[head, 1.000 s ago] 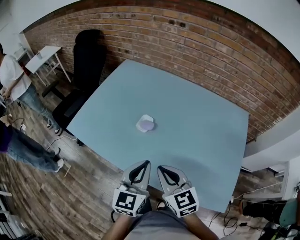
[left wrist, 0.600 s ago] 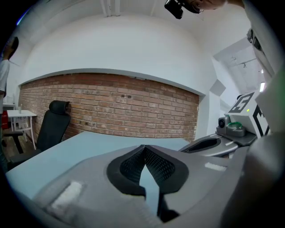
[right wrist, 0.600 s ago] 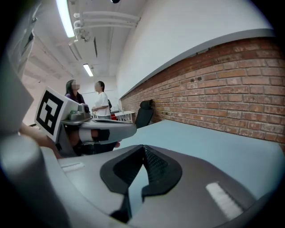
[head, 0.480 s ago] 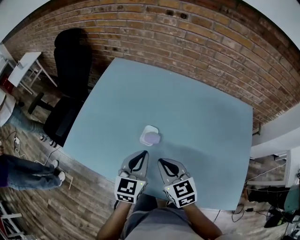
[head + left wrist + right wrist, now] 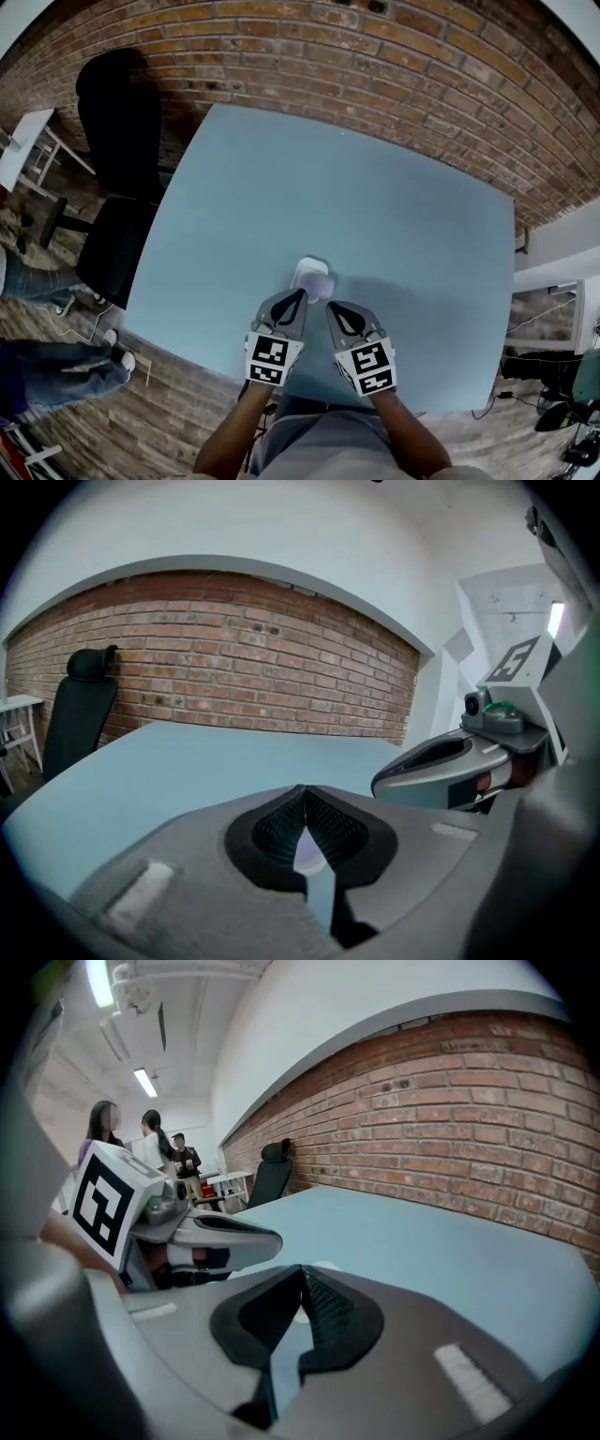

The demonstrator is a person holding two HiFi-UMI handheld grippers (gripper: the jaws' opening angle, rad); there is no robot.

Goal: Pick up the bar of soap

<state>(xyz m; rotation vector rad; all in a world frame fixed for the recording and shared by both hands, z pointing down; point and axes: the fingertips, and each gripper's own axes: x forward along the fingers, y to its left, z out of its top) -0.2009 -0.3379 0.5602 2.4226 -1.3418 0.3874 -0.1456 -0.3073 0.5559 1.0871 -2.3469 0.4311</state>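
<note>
Two bare forearms, the left forearm (image 5: 228, 442) and the right forearm (image 5: 415, 442), extend forward from the bottom of the head view, each hand carrying a gripper. The left gripper (image 5: 300, 295) and the right gripper (image 5: 330, 307) lie side by side, just apart, fingers pointing ahead and angled slightly toward each other. Each gripper's jaws are closed, meeting tip to tip. Behind the fingers, nearest the wrists, sit the left marker cube (image 5: 273, 358) and the right marker cube (image 5: 373, 367).

The left hand-held gripper (image 5: 301, 293) and the right hand-held gripper (image 5: 331, 306) are matching grey moulded shells that taper to a point, each lined inside with black ribbed pads (image 5: 279, 831). At the rear of each sits a white cube (image 5: 273, 359) printed with black square markers. The person wears a grey top (image 5: 314, 441)
</note>
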